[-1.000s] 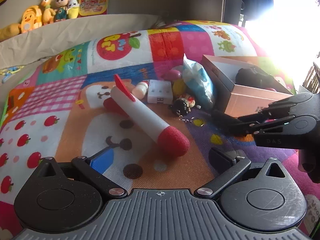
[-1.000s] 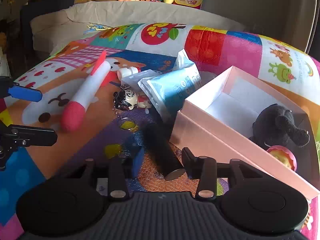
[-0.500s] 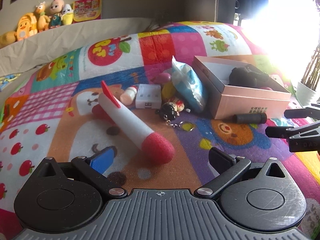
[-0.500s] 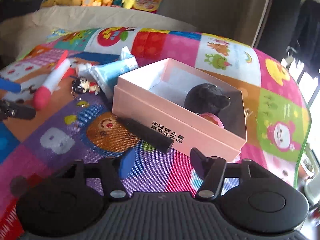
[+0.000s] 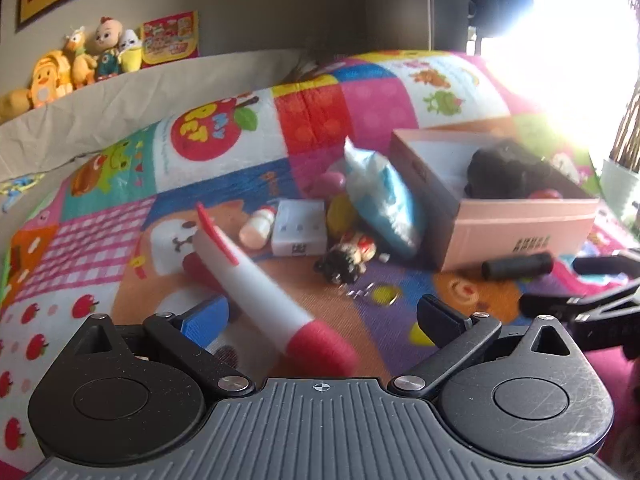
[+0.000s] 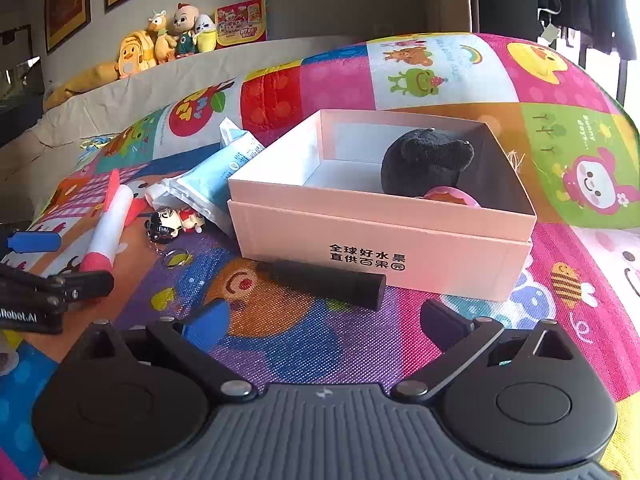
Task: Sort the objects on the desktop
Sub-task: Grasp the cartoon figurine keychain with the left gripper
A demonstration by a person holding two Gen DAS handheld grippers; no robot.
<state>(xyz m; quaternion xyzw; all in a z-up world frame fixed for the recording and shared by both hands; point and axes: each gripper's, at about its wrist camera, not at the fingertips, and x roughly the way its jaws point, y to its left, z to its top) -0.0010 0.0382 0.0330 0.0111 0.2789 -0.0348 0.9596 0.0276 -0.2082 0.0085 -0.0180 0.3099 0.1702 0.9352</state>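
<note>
Right wrist view: the right tongs (image 6: 320, 320) have just been opening and now stand spread with nothing between them. A black cylinder (image 6: 326, 283) lies on the patchwork mat (image 6: 560, 80) just beyond, against the front wall of the pink box (image 6: 384, 248) at frame centre, which holds a black plush toy (image 6: 424, 164). Left wrist view: the left tongs (image 5: 320, 316) stand spread around the red tip of a foam rocket (image 5: 260, 284).

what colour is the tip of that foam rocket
Red, on a white body; the foam rocket shows best in the left wrist view.
</note>
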